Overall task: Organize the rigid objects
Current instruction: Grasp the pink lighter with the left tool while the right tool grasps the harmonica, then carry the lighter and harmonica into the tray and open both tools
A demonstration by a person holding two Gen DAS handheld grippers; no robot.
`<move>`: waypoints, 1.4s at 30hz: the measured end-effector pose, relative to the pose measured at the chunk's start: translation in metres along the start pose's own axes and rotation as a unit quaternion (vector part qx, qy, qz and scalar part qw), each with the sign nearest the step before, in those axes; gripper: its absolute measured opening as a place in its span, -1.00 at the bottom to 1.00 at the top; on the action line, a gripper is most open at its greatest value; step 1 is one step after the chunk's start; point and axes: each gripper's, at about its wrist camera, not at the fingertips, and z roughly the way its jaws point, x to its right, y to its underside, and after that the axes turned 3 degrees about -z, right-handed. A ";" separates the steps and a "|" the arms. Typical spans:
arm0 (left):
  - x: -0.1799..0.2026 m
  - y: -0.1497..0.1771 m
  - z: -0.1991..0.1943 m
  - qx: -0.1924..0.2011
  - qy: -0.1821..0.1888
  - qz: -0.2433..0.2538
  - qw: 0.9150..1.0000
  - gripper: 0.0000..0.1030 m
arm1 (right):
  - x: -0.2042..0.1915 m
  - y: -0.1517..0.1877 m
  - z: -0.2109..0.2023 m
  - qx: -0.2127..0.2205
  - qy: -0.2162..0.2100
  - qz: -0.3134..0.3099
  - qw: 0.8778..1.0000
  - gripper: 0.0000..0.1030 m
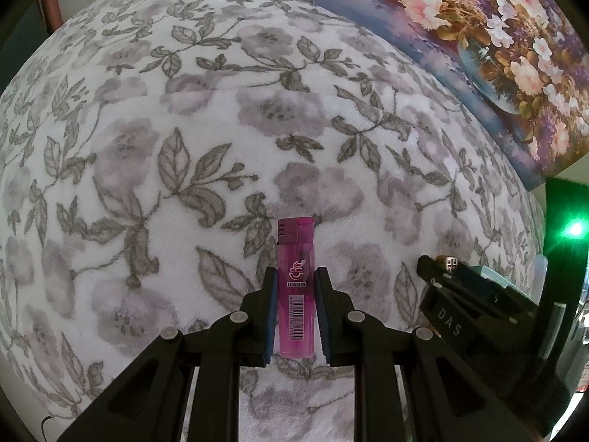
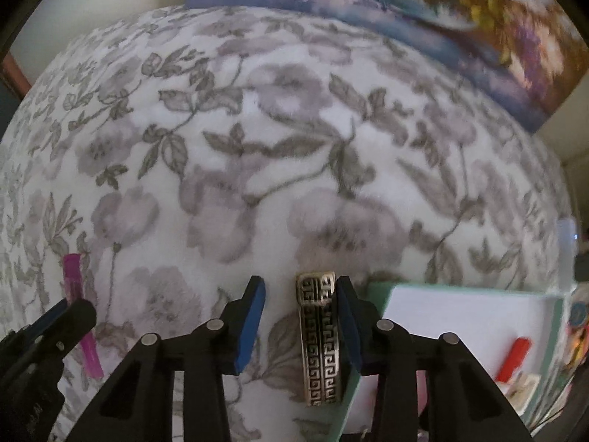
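The pink lighter (image 1: 296, 287) is see-through plastic with a metal top, a white logo and a barcode printed down its side. It sits upright between the blue pads of the left tongs (image 1: 295, 307), which are clamped onto its lower half, just above the blanket (image 1: 184, 129). From the right camera you catch it too, off at the left edge.

The second lighter (image 2: 321, 337) is a metal one, silver with a black Greek-key pattern in two columns. It's lying against the right-hand pad of the right tongs (image 2: 300, 322), but the left pad is clearly apart from it, so those tongs are spread and not squeezing anything. It sits right beside the near-left corner of the box (image 2: 556, 326).

That box is shallow, mint-green rim, white inside, and it's down in the right corner. Inside I can make out one red lighter (image 2: 514, 359) and some small cream-colored thing next to it that's too blurry to name.

So the count: three lighters (pink, metal, red), one box, two tongs.

Everything's over a fuzzy white blanket with grey-purple flowers and leaves. Behind it leans a flower painting (image 1: 489, 48) with pink and white blooms in a vase, against a pale wall.
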 end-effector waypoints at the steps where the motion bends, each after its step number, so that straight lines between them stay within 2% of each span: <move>1: 0.000 0.000 0.000 0.000 0.000 -0.001 1.000 -0.61 | 0.002 0.002 -0.001 0.001 -0.006 0.005 1.000 -0.22; 11: 0.003 0.002 0.002 -0.012 0.004 0.003 1.000 -0.60 | 0.007 0.028 -0.005 -0.002 -0.031 0.021 0.999 -0.31; 17: 0.006 0.008 0.000 -0.014 0.005 0.012 1.000 -0.60 | 0.004 0.050 -0.011 0.000 -0.029 0.028 0.999 -0.45; 21: 0.010 0.012 -0.010 -0.002 0.000 0.027 1.000 -0.60 | -0.001 0.071 -0.015 0.005 -0.031 0.038 0.999 -0.57; 31: 0.013 0.018 -0.038 0.029 -0.016 0.052 0.998 -0.61 | 0.007 0.124 -0.041 0.021 -0.077 0.080 0.994 -0.57; 40: 0.029 0.034 -0.078 0.085 -0.031 0.094 0.991 -0.60 | 0.030 0.144 -0.085 0.056 -0.099 0.098 0.989 -0.57; 42: 0.032 0.041 -0.087 0.092 -0.024 0.102 0.990 -0.61 | 0.037 0.137 -0.092 0.065 -0.101 0.102 0.988 -0.57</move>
